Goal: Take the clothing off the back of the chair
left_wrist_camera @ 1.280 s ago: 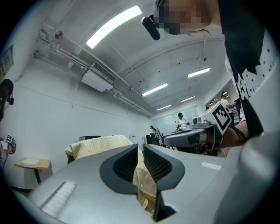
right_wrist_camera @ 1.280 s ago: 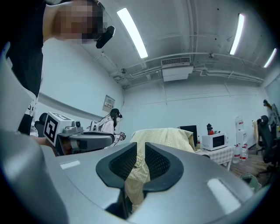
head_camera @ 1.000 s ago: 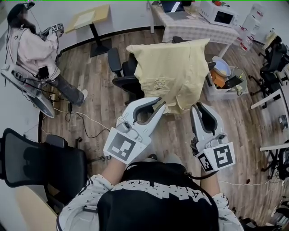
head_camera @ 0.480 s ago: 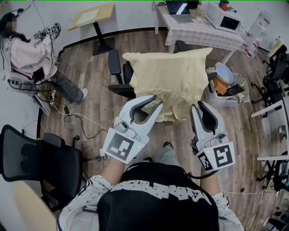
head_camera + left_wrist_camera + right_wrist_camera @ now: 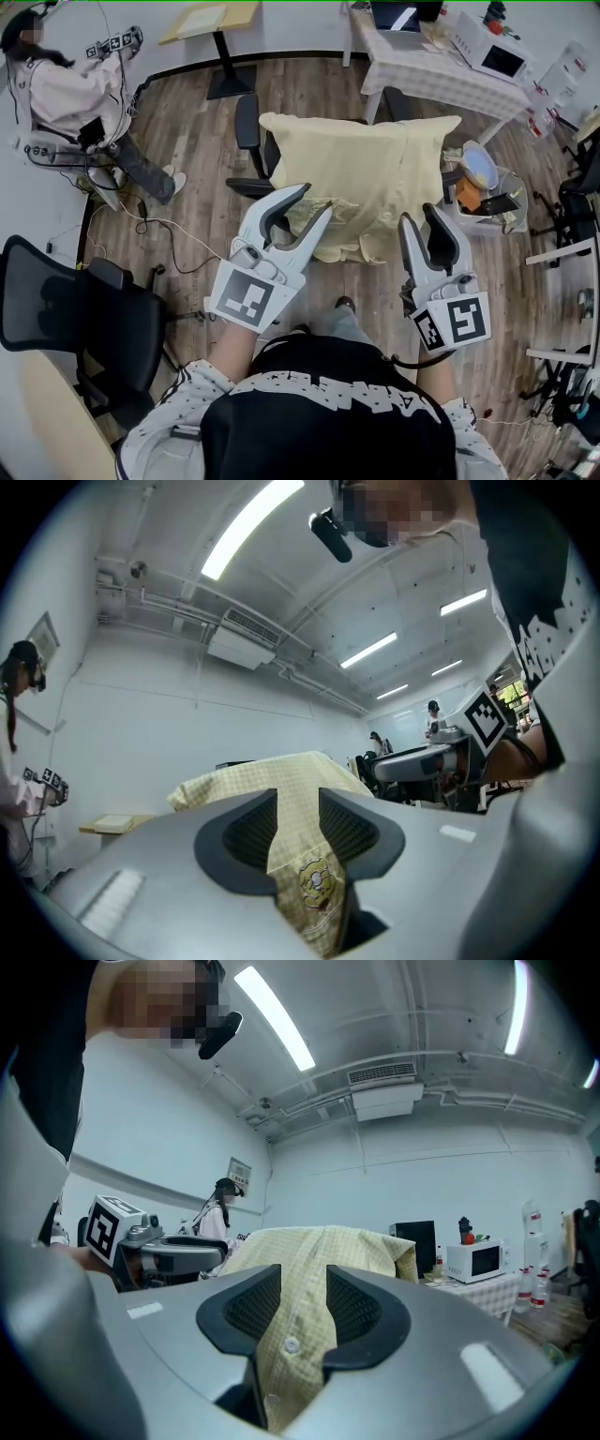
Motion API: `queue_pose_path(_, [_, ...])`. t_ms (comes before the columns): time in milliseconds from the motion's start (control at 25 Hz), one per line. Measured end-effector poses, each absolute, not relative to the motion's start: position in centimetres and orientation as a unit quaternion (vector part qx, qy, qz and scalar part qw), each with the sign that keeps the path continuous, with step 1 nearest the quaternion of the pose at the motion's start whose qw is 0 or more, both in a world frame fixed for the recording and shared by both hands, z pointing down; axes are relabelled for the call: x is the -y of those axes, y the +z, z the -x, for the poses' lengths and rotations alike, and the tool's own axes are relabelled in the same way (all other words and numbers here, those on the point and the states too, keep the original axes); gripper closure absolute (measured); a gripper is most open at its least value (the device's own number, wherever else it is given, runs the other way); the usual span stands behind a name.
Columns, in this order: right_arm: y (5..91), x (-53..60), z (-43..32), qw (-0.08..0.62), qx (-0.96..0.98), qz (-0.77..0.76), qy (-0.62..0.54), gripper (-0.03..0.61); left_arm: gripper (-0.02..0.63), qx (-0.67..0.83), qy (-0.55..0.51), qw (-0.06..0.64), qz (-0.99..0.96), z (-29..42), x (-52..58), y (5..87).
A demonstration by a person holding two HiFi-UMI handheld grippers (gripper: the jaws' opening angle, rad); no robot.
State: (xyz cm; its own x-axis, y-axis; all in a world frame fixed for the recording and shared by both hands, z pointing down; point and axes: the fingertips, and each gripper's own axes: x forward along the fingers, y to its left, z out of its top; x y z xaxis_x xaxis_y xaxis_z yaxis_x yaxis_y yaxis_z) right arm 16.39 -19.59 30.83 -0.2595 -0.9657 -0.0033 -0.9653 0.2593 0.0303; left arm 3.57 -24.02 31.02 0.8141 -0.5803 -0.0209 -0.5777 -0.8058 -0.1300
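Note:
A pale yellow checked shirt [image 5: 375, 169] hangs over the back of a black office chair [image 5: 248, 127] in the middle of the room. My left gripper [image 5: 315, 199] is at the shirt's lower left. Its jaws have just been opening, and a strip of cloth with a small badge [image 5: 314, 888] shows between them without being pinched. My right gripper [image 5: 419, 214] is at the shirt's lower right. Its jaws have also just been opening, with the buttoned edge [image 5: 286, 1344] in the gap. The shirt's hem [image 5: 356, 255] hangs between the two grippers.
A seated person [image 5: 66, 94] is at the far left, with cables [image 5: 159, 234] on the floor nearby. A black mesh chair [image 5: 75, 319] stands close on my left. A cloth-covered table [image 5: 441, 75] with a microwave [image 5: 497, 61] and a filled crate [image 5: 483, 187] are at the right.
Both pairs of jaws stand wider than before. The grippers have come further along the shirt's lower corners, so the hem now lies nearer me than the fingertips.

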Motion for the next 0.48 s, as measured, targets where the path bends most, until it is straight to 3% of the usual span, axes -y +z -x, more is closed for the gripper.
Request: queue_pose_path(480, [31.4, 23.2, -18.4, 0.026, 0.793, -0.608, -0.003, 0.340, 0.394, -0.382, -0.028, 0.051, 0.922, -2.0, 27.6, 31.5])
